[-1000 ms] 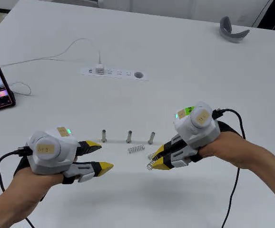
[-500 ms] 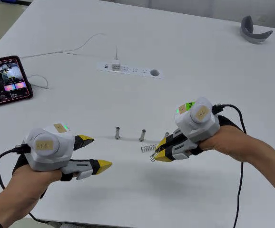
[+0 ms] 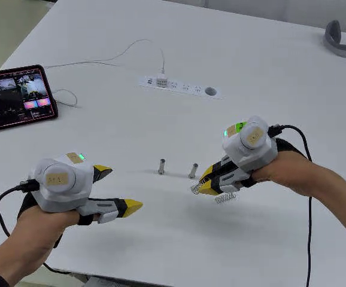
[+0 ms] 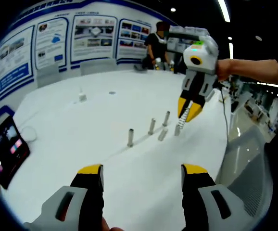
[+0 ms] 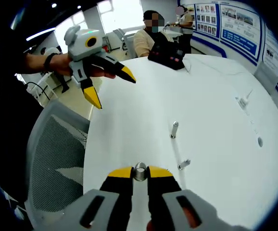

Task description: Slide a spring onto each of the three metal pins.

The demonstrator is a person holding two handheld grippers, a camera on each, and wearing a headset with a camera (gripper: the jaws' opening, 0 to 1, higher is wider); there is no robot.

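The right gripper (image 3: 203, 183) is clamped on one spring (image 5: 140, 172), just right of the row of metal pins (image 4: 151, 126). A second spring (image 3: 225, 197) lies on the table (image 3: 161, 245) beside that gripper. The left gripper (image 3: 120, 189) is near-left of the pins, jaws wide apart.

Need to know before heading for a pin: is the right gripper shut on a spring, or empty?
Shut on it: the right gripper pinches the spring between its yellow tips, coil end facing its camera.
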